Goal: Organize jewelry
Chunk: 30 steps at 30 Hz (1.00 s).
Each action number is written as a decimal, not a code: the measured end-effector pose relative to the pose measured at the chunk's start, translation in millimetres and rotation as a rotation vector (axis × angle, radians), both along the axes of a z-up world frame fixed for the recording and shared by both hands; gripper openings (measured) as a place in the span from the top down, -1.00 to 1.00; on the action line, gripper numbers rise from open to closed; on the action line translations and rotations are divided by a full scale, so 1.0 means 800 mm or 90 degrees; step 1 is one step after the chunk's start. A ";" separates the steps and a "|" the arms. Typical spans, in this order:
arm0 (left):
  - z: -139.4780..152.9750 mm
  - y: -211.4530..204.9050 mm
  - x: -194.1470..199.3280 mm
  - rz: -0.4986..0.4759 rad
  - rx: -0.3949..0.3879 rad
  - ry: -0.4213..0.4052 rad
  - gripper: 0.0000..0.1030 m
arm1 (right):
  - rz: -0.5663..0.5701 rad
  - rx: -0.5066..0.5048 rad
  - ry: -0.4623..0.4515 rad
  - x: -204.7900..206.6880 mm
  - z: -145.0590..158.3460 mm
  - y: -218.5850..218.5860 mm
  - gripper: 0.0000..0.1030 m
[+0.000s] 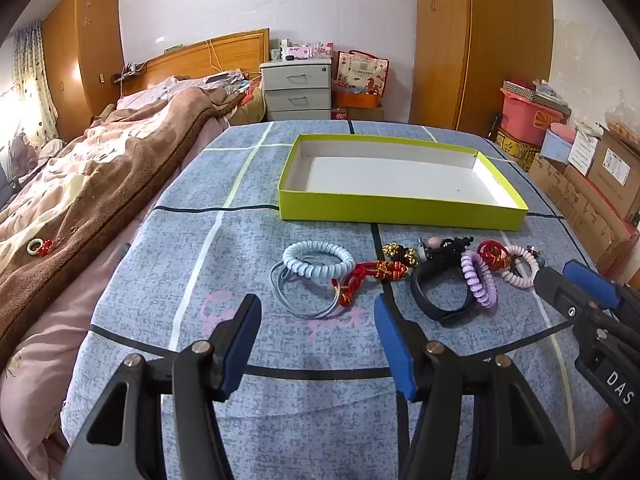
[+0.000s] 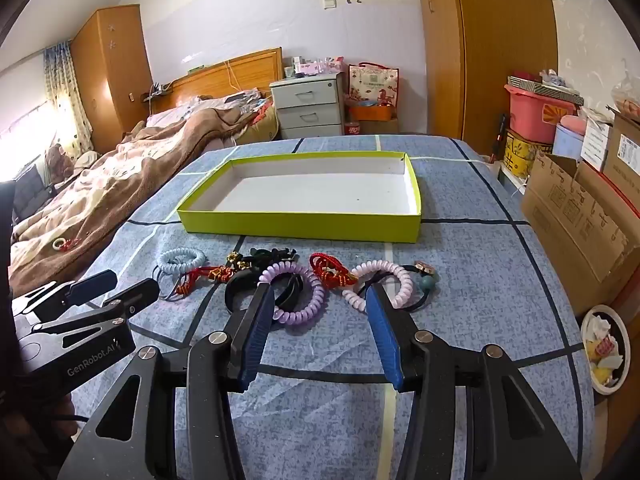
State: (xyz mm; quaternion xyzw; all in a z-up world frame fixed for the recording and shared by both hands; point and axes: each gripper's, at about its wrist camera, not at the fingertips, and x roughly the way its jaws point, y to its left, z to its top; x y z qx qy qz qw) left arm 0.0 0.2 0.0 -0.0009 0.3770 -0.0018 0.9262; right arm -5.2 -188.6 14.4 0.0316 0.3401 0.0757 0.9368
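Observation:
A row of jewelry lies on the blue checked cloth in front of an empty lime-green box (image 1: pixel 400 209) (image 2: pixel 300 226). From left to right: a pale blue coil band (image 1: pixel 318 258) (image 2: pixel 181 259), a red and gold knotted cord (image 1: pixel 370 274) (image 2: pixel 206 274), a black bracelet (image 1: pixel 440 294) (image 2: pixel 236 286), a lilac coil band (image 1: pixel 478 280) (image 2: pixel 298 294), a red cord bracelet (image 1: pixel 494 256) (image 2: pixel 332 270) and a pink coil band (image 1: pixel 520 268) (image 2: pixel 378 280). My left gripper (image 1: pixel 316 314) stands open just short of the pale blue band. My right gripper (image 2: pixel 320 300) is open near the lilac and pink bands, nothing between its fingers.
A bed with a brown blanket (image 1: pixel 100 184) runs along the left; a small ring and red charm (image 1: pixel 40 246) lie on it. Cardboard boxes (image 2: pixel 580 216) and a bin (image 2: pixel 606 354) stand to the right. A grey drawer unit (image 1: pixel 298 88) is behind.

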 end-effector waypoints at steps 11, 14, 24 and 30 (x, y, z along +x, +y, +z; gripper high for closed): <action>0.000 0.004 -0.001 0.004 0.002 0.008 -0.18 | -0.025 -0.015 -0.002 -0.001 0.002 -0.011 0.05; 0.000 0.004 -0.003 0.002 0.003 0.006 -0.18 | -0.024 -0.013 -0.005 -0.002 0.003 -0.009 0.05; 0.007 0.000 -0.009 0.005 0.008 0.002 -0.18 | -0.020 -0.022 -0.006 -0.005 0.005 -0.003 0.05; 0.011 0.000 -0.012 0.003 0.007 0.003 -0.18 | -0.022 -0.025 -0.005 -0.007 0.006 -0.001 0.05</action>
